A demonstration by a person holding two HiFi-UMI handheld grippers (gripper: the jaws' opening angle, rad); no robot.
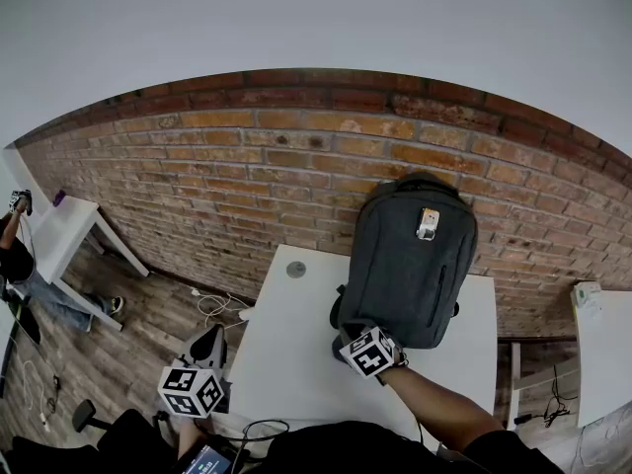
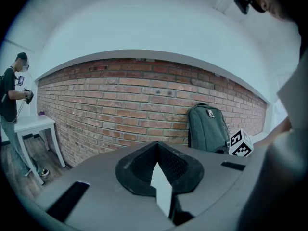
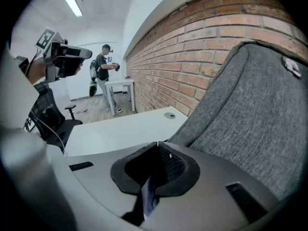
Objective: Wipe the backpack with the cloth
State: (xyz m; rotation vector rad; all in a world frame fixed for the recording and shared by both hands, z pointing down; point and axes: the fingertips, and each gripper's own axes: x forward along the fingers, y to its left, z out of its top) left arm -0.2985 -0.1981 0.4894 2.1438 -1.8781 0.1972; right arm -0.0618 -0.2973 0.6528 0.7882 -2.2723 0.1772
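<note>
Two tongs: we read both as closed.
Backpack [image 1: 405,265]: upright on the bench [image 1: 296,363], centre right of head view, against the brick wall [image 1: 247,166].
Left tongs [image 2: 157,144]: tips together, nothing gripped; lower left, beside the bench.
Right tongs [image 3: 157,146]: pinching a bluish cloth [image 3: 147,196] at the backpack's lower edge.

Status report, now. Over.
Left claw shut, off the table's left edge. Right claw shut on dark blue cloth, at the backpack base. It stands upright against the brick wall. Path clear.
</note>
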